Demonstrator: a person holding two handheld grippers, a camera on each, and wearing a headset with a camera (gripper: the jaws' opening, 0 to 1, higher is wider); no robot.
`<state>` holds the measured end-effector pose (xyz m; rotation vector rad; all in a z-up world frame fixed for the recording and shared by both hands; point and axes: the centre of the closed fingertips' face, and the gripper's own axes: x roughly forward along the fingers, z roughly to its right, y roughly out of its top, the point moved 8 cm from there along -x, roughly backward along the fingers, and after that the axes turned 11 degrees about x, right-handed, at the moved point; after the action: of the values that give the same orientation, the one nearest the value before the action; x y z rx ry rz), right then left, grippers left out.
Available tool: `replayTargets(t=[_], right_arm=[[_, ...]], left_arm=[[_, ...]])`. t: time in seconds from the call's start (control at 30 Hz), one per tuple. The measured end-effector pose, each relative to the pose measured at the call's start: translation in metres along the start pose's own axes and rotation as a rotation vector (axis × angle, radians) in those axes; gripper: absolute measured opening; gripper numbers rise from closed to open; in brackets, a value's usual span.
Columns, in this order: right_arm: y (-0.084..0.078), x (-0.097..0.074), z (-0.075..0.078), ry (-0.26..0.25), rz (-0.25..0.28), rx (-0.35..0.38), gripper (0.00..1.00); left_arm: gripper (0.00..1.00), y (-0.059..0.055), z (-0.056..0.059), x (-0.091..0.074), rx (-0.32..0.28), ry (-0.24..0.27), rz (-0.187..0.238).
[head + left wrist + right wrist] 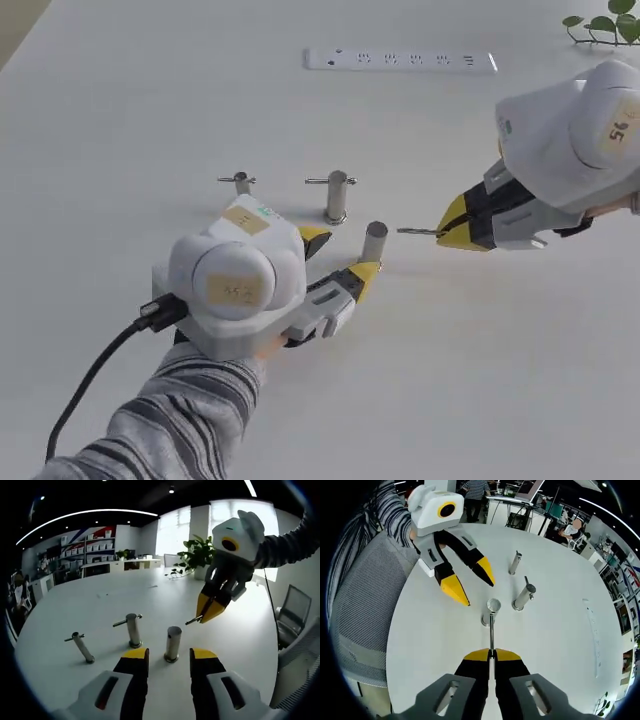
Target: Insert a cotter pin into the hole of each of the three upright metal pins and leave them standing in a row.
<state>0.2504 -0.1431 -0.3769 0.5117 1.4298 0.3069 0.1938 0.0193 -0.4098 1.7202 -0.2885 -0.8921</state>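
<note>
Three upright metal pins stand on the white table (150, 100). The left pin (243, 183) and the middle pin (337, 196) each carry a cotter pin through the top. Nearest to me, the third pin (374, 241) (173, 643) (490, 612) has none. My left gripper (340, 253) (168, 655) is open, its yellow tips on either side of the third pin's base without touching it. To that pin's right, my right gripper (455, 225) (491, 654) is shut on a cotter pin (415, 232) (491, 630), whose free end points at the pin's top, just short of it.
A white power strip (400, 60) lies at the far side of the table, and a plant's leaves (605, 25) show at the far right corner. A black cable (90, 380) trails from the left gripper toward me. Office desks and chairs stand beyond the table.
</note>
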Motion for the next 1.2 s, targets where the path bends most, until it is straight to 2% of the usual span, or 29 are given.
replayTargets(t=[0.1, 0.3, 0.57, 0.8, 1.2], right_arm=[[0.002, 0.002, 0.002, -0.005, -0.008, 0.003, 0.00], [0.003, 0.006, 0.000, 0.001, -0.032, -0.009, 0.00], [0.005, 0.010, -0.005, 0.019, -0.040, -0.026, 0.00], [0.007, 0.011, -0.004, 0.019, -0.042, -0.038, 0.00], [0.011, 0.008, -0.007, 0.021, -0.029, -0.043, 0.00]], left_arm=[[0.29, -0.002, 0.000, 0.005, -0.005, 0.008, -0.015], [0.25, 0.000, 0.003, 0.013, -0.011, 0.016, -0.016], [0.21, 0.001, 0.005, 0.023, -0.002, 0.012, -0.027], [0.17, 0.003, 0.008, 0.029, -0.011, 0.005, -0.035], [0.13, 0.000, 0.011, 0.034, -0.033, 0.034, -0.058]])
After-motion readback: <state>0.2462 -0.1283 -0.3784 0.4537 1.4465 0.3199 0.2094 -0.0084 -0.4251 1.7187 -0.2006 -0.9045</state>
